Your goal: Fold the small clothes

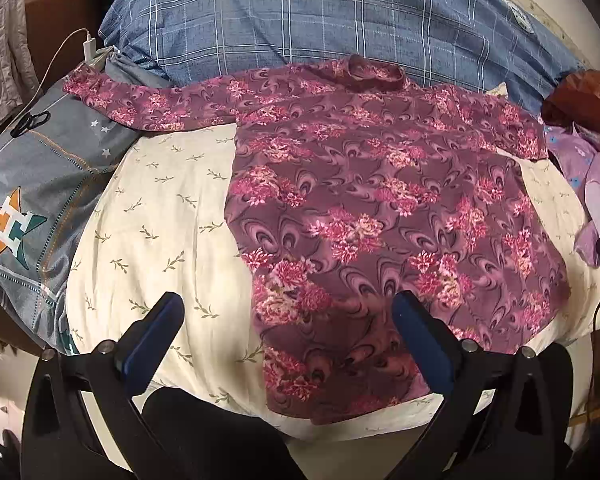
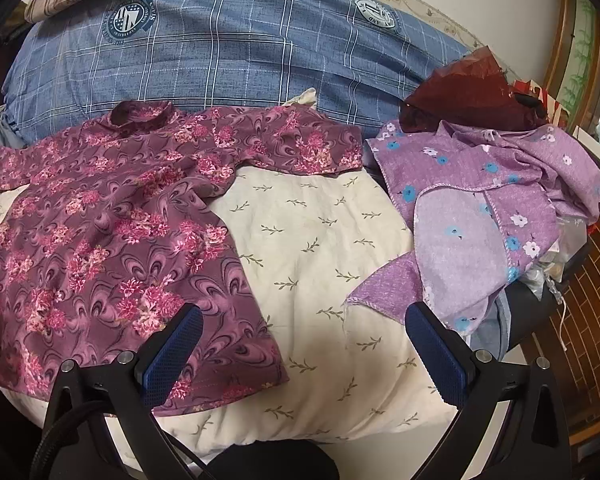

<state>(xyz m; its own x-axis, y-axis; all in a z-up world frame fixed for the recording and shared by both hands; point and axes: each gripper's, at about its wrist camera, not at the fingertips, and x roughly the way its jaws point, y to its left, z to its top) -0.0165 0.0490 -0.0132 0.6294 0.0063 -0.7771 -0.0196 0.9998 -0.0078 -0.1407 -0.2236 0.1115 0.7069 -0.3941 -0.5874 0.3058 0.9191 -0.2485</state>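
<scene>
Left wrist view: the left gripper (image 1: 288, 312) hangs spread and empty over the near hem of the maroon floral shirt (image 1: 380, 208), which lies flat and unfolded ahead, both sleeves out.

Right wrist view: the right gripper (image 2: 304, 328) gapes empty; shirt front-left, crumpled lilac garment (image 2: 480, 208) front-right, untouched. Folding appears unstarted.

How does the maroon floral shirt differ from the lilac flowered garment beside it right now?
The maroon floral shirt lies spread flat on the cream leaf-print bedding, sleeves out and collar away from the cameras; the lilac flowered garment sits crumpled in a heap at the bedding's right edge. The maroon shirt has dense pink blooms on swirls; the lilac one has sparse blue and white flowers. Neither is folded or held: both the left tongs and right tongs are open.
</scene>
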